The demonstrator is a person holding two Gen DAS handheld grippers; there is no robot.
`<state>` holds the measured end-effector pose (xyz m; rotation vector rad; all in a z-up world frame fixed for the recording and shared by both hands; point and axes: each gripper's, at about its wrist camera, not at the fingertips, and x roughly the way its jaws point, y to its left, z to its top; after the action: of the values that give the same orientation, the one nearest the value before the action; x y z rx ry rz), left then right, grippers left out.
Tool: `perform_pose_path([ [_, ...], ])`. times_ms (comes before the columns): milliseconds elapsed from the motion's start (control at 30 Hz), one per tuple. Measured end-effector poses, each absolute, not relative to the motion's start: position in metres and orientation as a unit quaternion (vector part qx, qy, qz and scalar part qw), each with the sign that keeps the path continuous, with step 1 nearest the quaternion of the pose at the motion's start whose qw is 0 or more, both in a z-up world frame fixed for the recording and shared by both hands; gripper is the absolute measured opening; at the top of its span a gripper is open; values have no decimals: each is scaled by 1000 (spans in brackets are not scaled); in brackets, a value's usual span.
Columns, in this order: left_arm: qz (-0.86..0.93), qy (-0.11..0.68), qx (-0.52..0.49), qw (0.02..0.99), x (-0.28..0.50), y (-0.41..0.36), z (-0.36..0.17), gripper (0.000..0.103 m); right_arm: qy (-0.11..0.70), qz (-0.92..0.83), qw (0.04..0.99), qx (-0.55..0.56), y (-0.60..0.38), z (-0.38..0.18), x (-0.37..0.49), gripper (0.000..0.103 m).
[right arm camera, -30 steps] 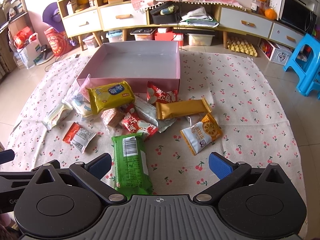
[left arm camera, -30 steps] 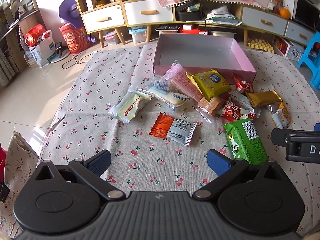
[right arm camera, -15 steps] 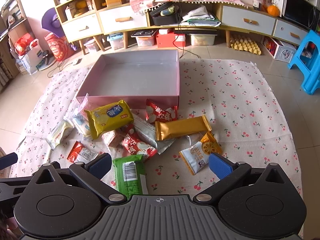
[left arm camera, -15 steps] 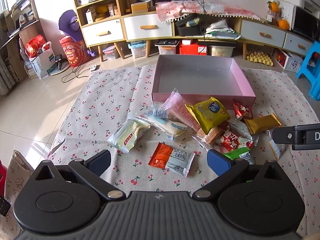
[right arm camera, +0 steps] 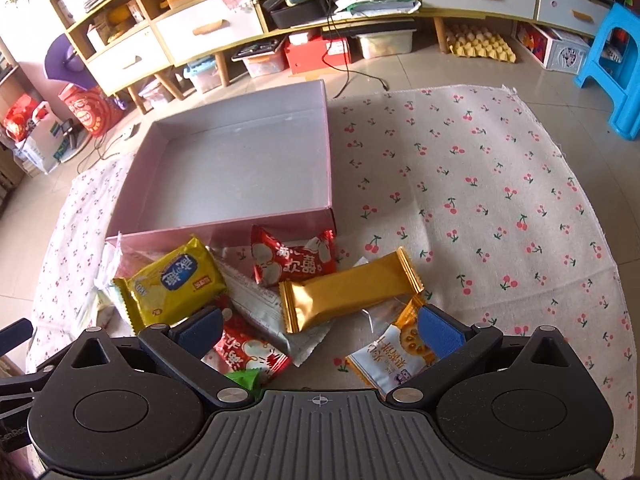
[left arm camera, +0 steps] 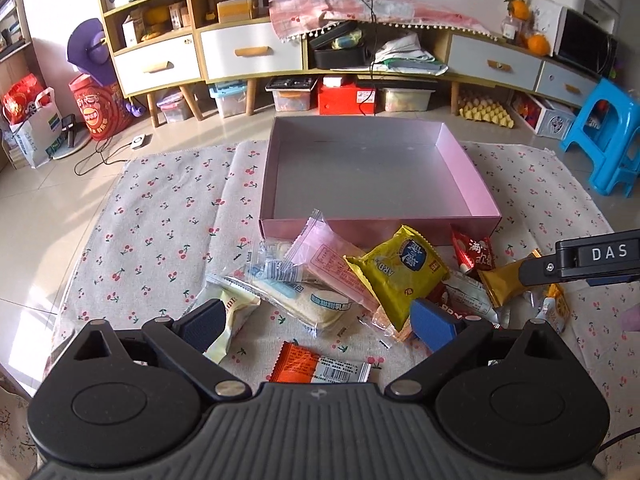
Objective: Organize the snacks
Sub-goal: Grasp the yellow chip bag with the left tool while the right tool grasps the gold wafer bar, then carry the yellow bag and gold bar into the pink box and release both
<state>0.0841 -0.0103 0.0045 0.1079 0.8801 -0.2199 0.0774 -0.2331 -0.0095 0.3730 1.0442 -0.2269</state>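
An empty pink box (left arm camera: 280, 184) (right arm camera: 330, 168) sits on the cherry-print cloth (left arm camera: 160, 216) (right arm camera: 480, 184). Several snack packets lie in a pile before it: a yellow packet (left arm camera: 400, 272) (right arm camera: 172, 284), a gold bar (right arm camera: 348, 292), a red packet (right arm camera: 296, 260), a pink packet (left arm camera: 328, 256), an orange-and-white packet (left arm camera: 320, 368), a white-orange packet (right arm camera: 396, 356). My left gripper (left arm camera: 316, 324) is open and empty above the pile's near left. My right gripper (right arm camera: 320, 332) is open and empty above the gold bar's near side; it also shows in the left wrist view (left arm camera: 584, 258).
Low cabinets with drawers (left arm camera: 248, 52) and storage bins line the far wall. A blue stool (left arm camera: 608, 136) (right arm camera: 616, 56) stands at the right. Bags (left arm camera: 32, 120) sit at the far left on the tiled floor.
Both grippers have moved forward and lower toward the snack pile, so the packets and the box appear nearer. The green packet has slipped under the right gripper's body.
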Motion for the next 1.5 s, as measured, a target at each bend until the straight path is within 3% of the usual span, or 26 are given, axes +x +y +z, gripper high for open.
perform_pose_path([
  [200, -164, 413, 48, 894, 99, -23, -2, 80, 511, -143, 818, 220, -260, -35, 93, 102],
  [567, -282, 372, 203, 861, 114, -65, -24, 77, 507, -157, 778, 336, -289, -63, 103, 85],
  [800, -297, 385, 242, 840, 116, -69, -38, 77, 486, -169, 778, 360, -293, -65, 103, 84],
  [933, -289, 382, 258, 839, 112, -70, -38, 71, 484, -176, 789, 334, -286, -63, 104, 69],
  [1000, -282, 386, 254, 841, 113, -69, -36, 60, 483, -177, 793, 326, -285, -62, 104, 59],
  [1267, -262, 403, 209, 852, 115, -64, -31, 52, 467, -168, 814, 302, -288, -50, 101, 29],
  [1500, -253, 413, 148, 862, 117, -56, -24, 51, 458, -150, 816, 319, -295, -44, 94, 22],
])
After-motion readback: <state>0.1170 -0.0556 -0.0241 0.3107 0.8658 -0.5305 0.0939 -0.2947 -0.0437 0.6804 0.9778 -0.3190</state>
